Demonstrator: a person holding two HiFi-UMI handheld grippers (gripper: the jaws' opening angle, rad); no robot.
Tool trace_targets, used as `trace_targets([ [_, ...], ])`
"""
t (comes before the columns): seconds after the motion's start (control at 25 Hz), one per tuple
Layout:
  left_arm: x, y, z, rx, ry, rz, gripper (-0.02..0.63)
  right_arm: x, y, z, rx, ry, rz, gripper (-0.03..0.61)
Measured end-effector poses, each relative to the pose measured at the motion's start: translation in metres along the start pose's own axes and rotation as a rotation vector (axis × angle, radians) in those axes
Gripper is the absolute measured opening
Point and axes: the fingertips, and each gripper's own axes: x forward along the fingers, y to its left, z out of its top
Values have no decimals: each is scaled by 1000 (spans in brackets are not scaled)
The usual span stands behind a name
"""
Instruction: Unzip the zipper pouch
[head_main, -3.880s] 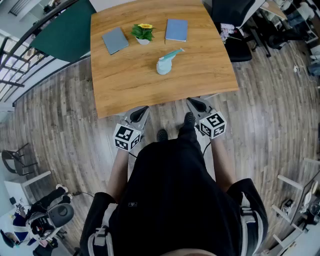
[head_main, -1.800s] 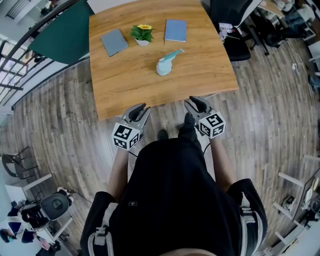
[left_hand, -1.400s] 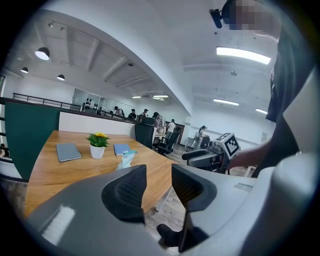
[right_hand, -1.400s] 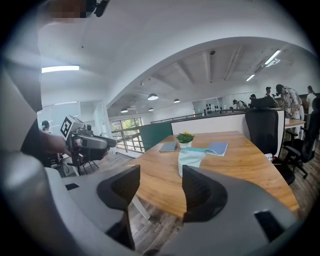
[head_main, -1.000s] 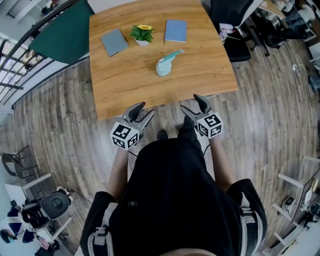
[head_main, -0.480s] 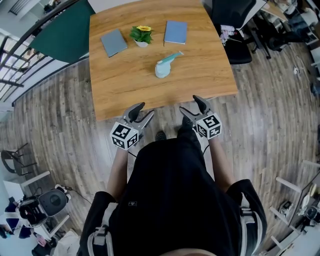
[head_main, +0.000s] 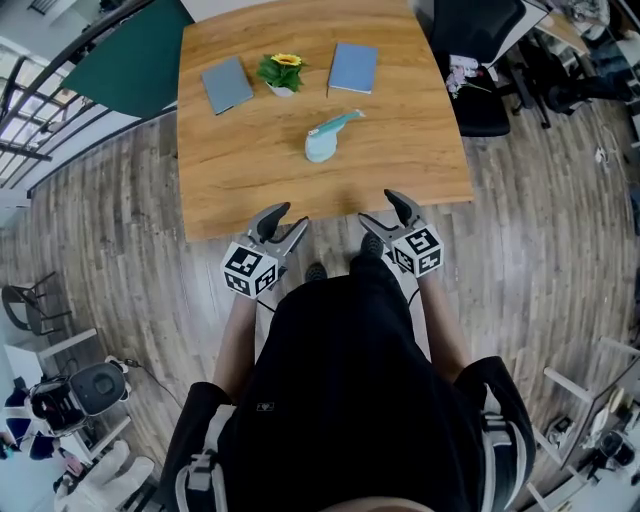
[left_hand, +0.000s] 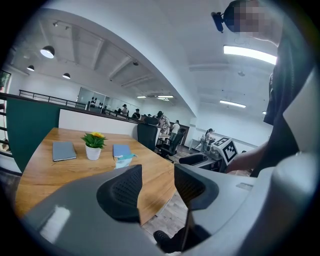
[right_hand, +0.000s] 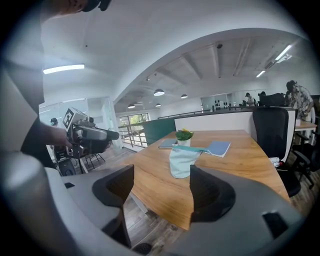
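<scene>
A: How are the hands held?

B: The person (head_main: 345, 400), in a black top, keeps both forearms forward at the waist. The left gripper (head_main: 290, 217) and the right gripper (head_main: 379, 207) sit side by side just short of the near edge of the table (head_main: 240, 195), above the grey plank floor (head_main: 120, 260). Both aim at the table and tip slightly down. Each carries a white cube (head_main: 250, 271) with black square markers.

A: Open or closed?

B: Both open. On the left gripper the dark ribbed pads (left_hand: 120, 190) stand apart, with only air, the table edge and the floor between them. Its jaws have just eased in a little, yet the gap is wide. The right gripper's jaws are just as far apart and grip nothing.

A: And the pouch?

B: The pouch (head_main: 322, 140) lies near the middle of the table, well apart from both grippers and untouched. It is soft, pale blue cloth, rounded at its near end, with a teal zipper strip running out toward the far right. The tabletop is smooth, warm brown wood with a visible grain.

A: Anything farther back?

B: A small plant (head_main: 281, 70) in a white pot, green leaves with a yellow flower. A flat grey notebook (head_main: 228, 84) lies to its left, a blue notebook (head_main: 353, 67) to its right. Past the far right corner stands a black office chair (head_main: 480, 60).
</scene>
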Motion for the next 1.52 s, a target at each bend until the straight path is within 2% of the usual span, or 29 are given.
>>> trace_targets([
  [0.24,25,1,12,-12,-7,50,181,7,-23,6,-25,18,65,322],
  [0.44,51,-5,22,-6,-14,85,179,9,-43,9,-53,35,140,276],
  [0.88,87,-17,28,-36,-22,209,170,6,-82,-1,-104,88,261,262],
  [1.24,107,-33,24,-70,-38,291,166,3,-106,-1,-160,101,335,224],
  [1.52,112,-29,22,-82,-27,303,166,11,-112,2,-167,110,350,222],
])
